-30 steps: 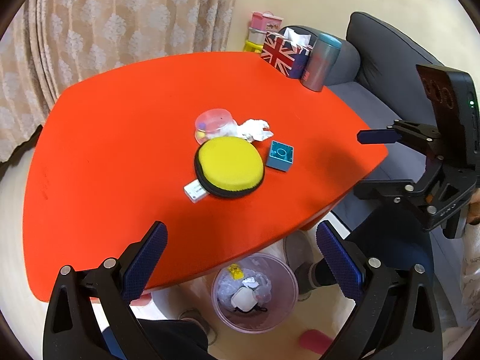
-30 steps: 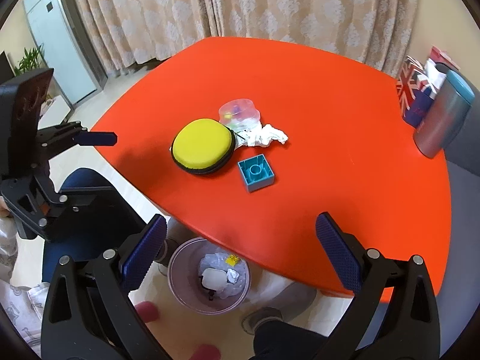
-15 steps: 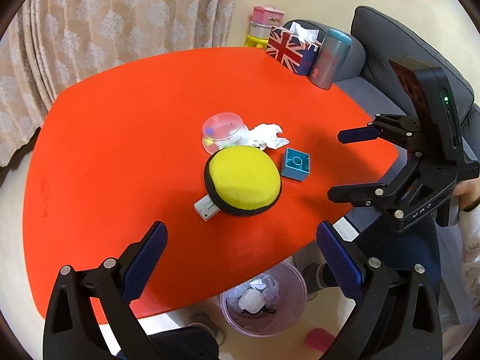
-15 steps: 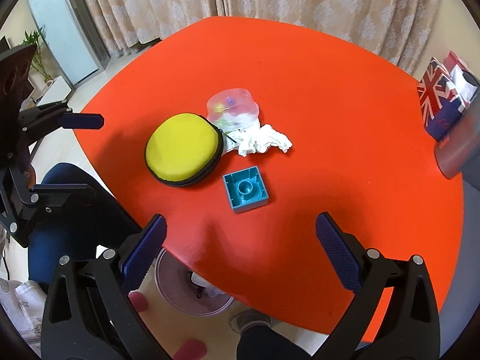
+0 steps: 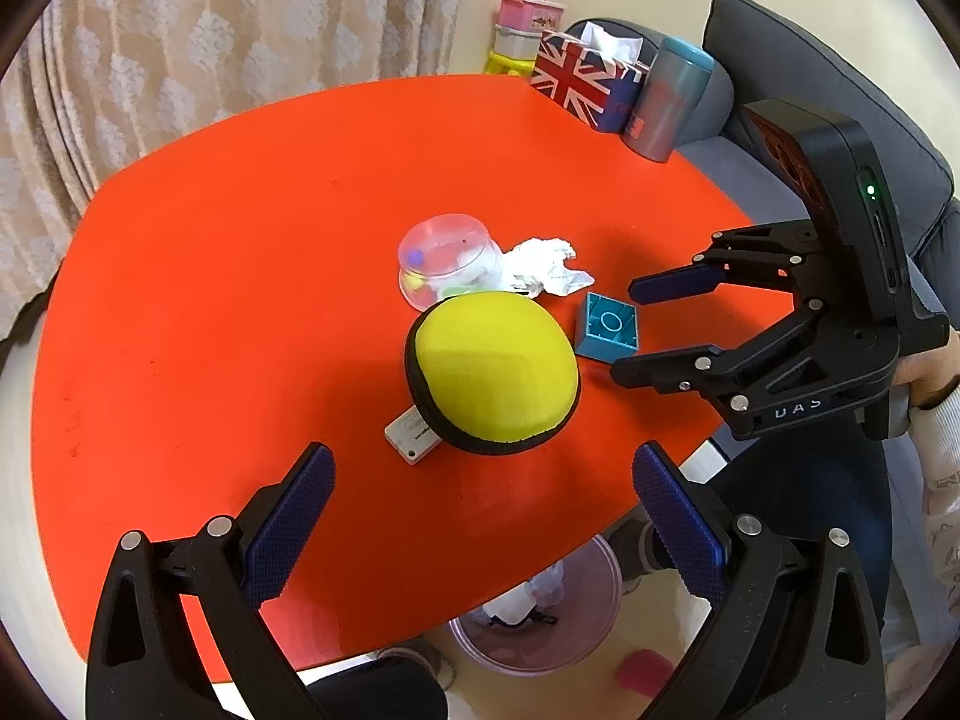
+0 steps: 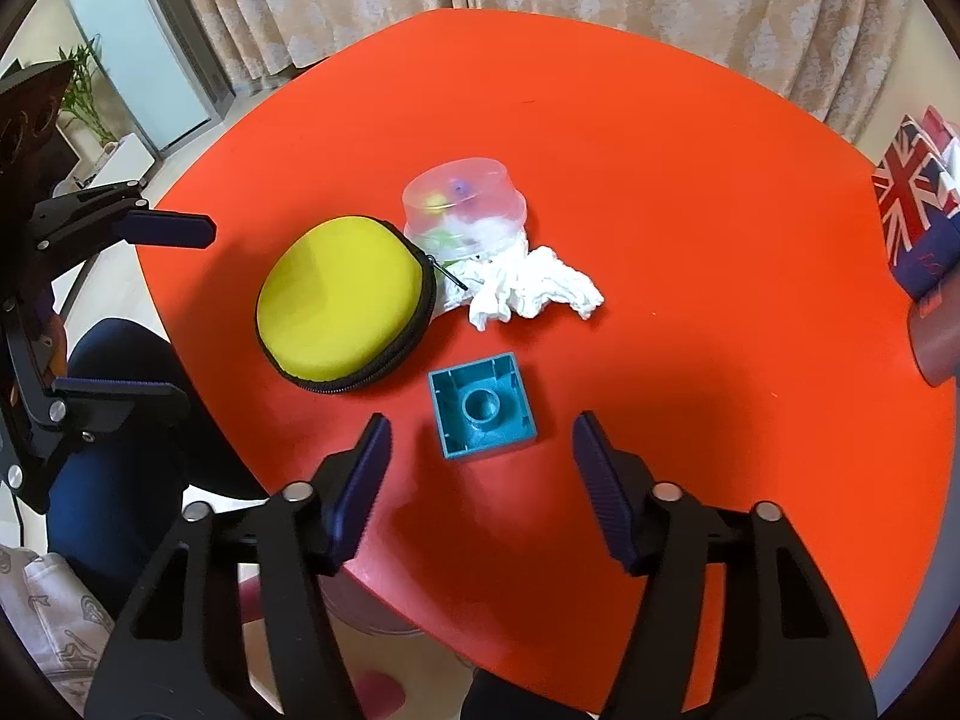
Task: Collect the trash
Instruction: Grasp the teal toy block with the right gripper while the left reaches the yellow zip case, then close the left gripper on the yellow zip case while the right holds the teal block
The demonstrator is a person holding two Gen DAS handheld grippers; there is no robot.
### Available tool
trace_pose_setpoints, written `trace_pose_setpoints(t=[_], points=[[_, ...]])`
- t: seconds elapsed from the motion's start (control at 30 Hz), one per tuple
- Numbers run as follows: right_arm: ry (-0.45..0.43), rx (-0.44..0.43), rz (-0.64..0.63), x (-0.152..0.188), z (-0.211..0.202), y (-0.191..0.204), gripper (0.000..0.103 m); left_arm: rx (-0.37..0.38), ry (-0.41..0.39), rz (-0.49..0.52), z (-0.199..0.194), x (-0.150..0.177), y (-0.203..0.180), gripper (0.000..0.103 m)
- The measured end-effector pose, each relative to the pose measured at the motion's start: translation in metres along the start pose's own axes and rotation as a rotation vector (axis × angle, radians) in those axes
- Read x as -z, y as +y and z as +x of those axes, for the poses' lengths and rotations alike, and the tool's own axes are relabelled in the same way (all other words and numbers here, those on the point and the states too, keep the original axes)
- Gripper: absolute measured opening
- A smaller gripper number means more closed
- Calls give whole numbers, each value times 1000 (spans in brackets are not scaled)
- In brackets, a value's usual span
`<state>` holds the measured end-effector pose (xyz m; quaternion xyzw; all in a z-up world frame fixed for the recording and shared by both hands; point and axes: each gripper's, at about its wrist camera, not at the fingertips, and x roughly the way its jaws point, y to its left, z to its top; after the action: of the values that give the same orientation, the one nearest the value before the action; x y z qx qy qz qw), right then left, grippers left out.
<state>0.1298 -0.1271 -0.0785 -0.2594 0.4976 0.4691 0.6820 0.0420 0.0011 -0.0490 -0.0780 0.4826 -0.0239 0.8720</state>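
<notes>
The trash that I can see on the red table [image 6: 660,192] is a crumpled white tissue [image 6: 534,291]. I take the yellow zip case [image 6: 342,315] as the landmark. The tissue lies just to the right of the case in the right wrist view, and it touches an upturned clear plastic cup [image 6: 465,207] that stands behind it. In front of the tissue, near the case, lies a teal toy block [image 6: 483,414] with its hollow side up.

The tissue looks very light and soft. It probably flattens under the pads and does not slip, and it cannot break. I think the best place to hold is the thick bunched middle, because a thin loose corner may tear or pull out. One should also take care not to push the cup, which looks light too.

The right gripper [image 6: 480,462] hangs over the teal block, and its jaws are closing. Nothing is pressed between them; the block lies just beyond the tips. The left gripper [image 5: 480,516] has its jaws wide apart and empty, on the near side of the case. A bin [image 5: 534,612] with some waste in it stands on the floor under the table edge, below the case in the left wrist view.
</notes>
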Motion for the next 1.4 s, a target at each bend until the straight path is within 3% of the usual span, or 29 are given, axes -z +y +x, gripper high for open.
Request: trace_pose_setpoints(t=[0.07,0.17,0.2,0.93,1.4], points=[[-3,-1,-2,0,2,0,54,2,2,1,2,0,0,95],[-3,2,-2,1,5,-1,36,3,8,0,5,-1,1,95],[-4,5,1,1,5,-1,34,3,9,1,5,-1,2,95],[-66,11,81,6,-29,-14,33,18,36,26,26,-12,-3,95],[-88,27,107,15,-44,-17,33,3,99,44,46,-26,-5,95]])
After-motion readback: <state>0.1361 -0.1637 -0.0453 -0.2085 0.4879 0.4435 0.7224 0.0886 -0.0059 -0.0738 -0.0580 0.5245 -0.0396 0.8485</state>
